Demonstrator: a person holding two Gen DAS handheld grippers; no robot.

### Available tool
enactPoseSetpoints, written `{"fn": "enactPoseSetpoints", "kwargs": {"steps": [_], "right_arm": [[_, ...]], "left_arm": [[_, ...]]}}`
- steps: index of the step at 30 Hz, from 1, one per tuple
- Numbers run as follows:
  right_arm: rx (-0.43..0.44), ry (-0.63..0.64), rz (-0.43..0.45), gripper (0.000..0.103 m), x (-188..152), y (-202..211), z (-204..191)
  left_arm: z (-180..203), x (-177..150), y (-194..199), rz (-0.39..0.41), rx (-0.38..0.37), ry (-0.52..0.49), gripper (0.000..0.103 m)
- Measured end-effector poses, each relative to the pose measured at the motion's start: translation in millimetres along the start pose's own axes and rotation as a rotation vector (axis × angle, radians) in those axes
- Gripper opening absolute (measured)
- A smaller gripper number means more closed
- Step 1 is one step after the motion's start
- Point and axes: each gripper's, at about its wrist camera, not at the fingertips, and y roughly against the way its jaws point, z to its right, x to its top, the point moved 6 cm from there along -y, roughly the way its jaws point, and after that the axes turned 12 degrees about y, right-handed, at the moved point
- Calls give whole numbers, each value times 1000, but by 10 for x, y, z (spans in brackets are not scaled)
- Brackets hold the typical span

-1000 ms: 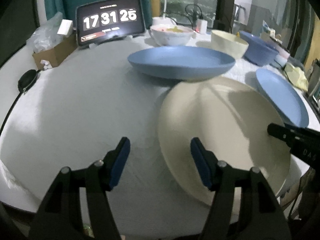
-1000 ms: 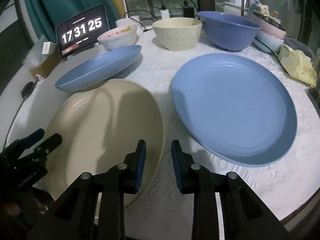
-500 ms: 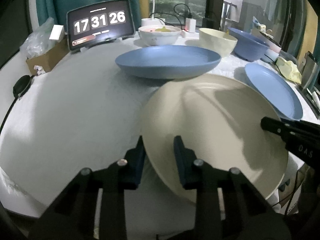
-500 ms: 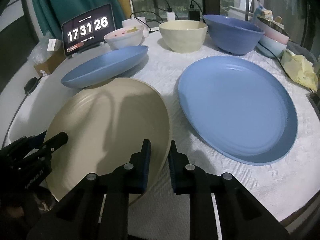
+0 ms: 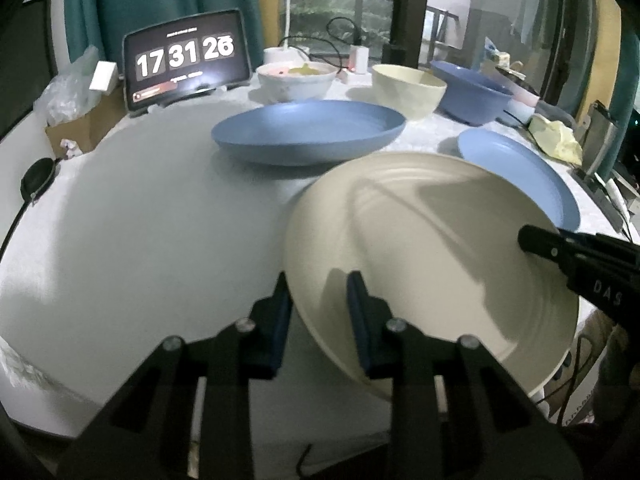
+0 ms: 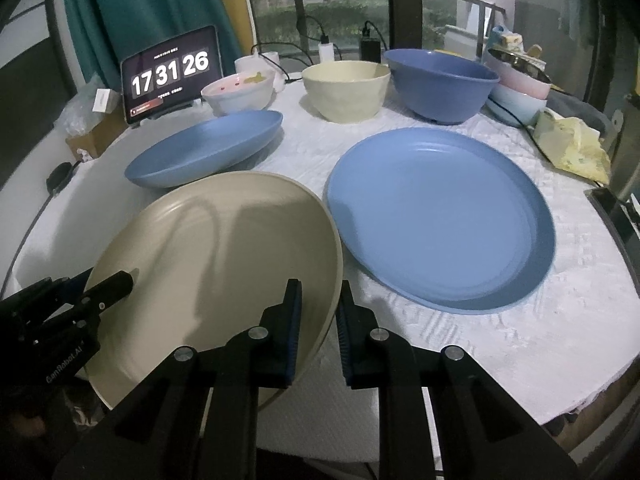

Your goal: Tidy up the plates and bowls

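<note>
Both grippers are on the wide cream-coloured round plate [image 5: 432, 264] at the near edge of the white cloth-covered table [image 5: 132, 216]. The left gripper [image 5: 318, 312] has its blue-padded fingers clenched on the plate's left rim, one finger under and one over it, and the right gripper [image 6: 318, 316] pinches the opposite rim the same way. The plate sits tilted, its near side overhanging the table edge, though I cannot tell whether its far side touches the cloth. Just beside it to the right lies a large flat blue plate [image 6: 440, 220], and behind it sits a deeper blue dish [image 6: 208, 148] with one side tipped up. Along the back stand a pale yellow bowl [image 6: 346, 90], a big blue bowl [image 6: 440, 84] and a small white bowl with pink inside [image 6: 238, 94]. A tablet showing a flip clock [image 6: 170, 74] leans at the far left, in front of the teal curtain [image 6: 152, 12].
</note>
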Motion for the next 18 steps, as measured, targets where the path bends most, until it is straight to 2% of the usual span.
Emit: {"fn": "enactPoseSetpoints", "kwargs": {"steps": [18], "right_arm": [[-37,-33,75,17,-31,409,187]], "left_arm": [[262,29,313,58,-44,-35,28]]}}
